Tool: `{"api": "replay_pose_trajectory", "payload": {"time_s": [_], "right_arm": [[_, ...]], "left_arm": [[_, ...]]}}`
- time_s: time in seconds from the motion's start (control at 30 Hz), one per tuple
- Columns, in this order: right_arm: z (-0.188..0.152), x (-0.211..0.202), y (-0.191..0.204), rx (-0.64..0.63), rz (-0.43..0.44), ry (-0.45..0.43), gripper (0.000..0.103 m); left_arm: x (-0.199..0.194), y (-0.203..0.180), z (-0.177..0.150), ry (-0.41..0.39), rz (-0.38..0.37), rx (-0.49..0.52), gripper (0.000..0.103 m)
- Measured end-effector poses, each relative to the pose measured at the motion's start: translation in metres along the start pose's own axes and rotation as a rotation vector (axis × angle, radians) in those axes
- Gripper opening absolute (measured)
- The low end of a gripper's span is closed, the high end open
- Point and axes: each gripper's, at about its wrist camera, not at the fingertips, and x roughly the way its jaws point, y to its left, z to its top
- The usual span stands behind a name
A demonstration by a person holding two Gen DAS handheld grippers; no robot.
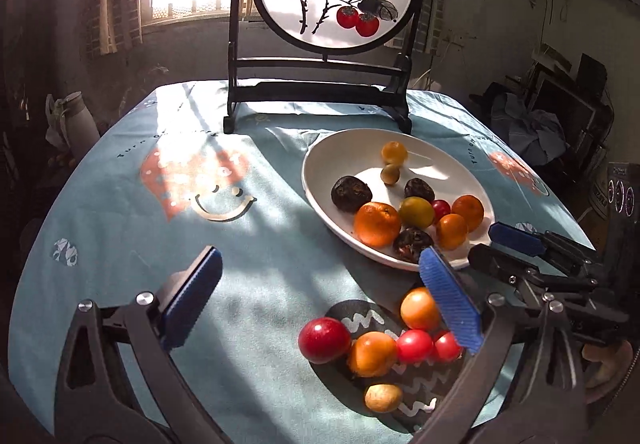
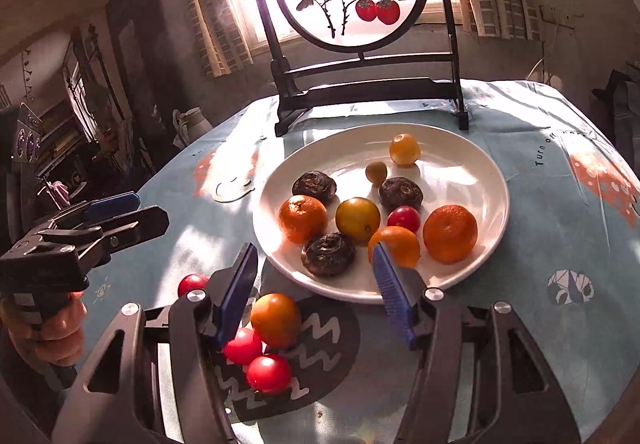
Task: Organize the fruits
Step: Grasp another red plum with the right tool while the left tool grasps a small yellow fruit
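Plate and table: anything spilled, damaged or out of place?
Nothing spilled or broken. The white plate sits flat and holds most of the fruit. A cluster of loose fruit lies on the tablecloth in front of it, not yet on the plate. Both grippers, left and right, are open and empty.

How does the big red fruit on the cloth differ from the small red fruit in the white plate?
The big red fruit lies on the tablecloth, outside the white plate; the small red fruit sits inside it. The first looks clearly larger. The second is crowded among orange fruits. Both are round, glossy and red.
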Motion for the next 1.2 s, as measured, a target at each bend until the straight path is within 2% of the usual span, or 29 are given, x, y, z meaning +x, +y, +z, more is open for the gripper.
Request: {"api": "replay_pose_trajectory", "payload": {"time_s": [0.13, 0.23, 0.37, 0.5, 0.6, 0.93, 1.07, 1.2], "right_arm": [[-0.023, 0.007, 0.016, -0.073, -0.026, 0.119, 0.06], [-0.038, 0.01, 0.023, -0.092, 0.011, 0.188, 0.06], [-0.048, 0.011, 0.035, -0.155, 0.005, 0.214, 0.06], [-0.053, 0.017, 0.036, -0.156, 0.024, 0.251, 0.06], [-0.054, 0.021, 0.036, -0.16, 0.018, 0.262, 0.054], [-0.056, 0.028, 0.038, -0.176, 0.014, 0.273, 0.042], [-0.055, 0.027, 0.036, -0.172, 0.009, 0.269, 0.032], [-0.05, 0.021, 0.028, -0.126, 0.021, 0.247, 0.031]], "left_arm": [[0.001, 0.016, -0.025, 0.043, 0.048, -0.024, 0.101], [-0.004, 0.023, -0.029, 0.04, 0.05, -0.056, 0.101], [-0.007, 0.022, -0.029, 0.032, 0.057, -0.056, 0.101], [-0.003, 0.02, -0.031, 0.055, 0.063, -0.047, 0.101], [-0.003, 0.021, -0.032, 0.06, 0.064, -0.052, 0.101], [-0.004, 0.022, -0.033, 0.059, 0.076, -0.057, 0.101], [-0.006, 0.021, -0.034, 0.049, 0.099, -0.036, 0.101], [-0.006, 0.018, -0.035, 0.068, 0.086, -0.016, 0.101]]}}
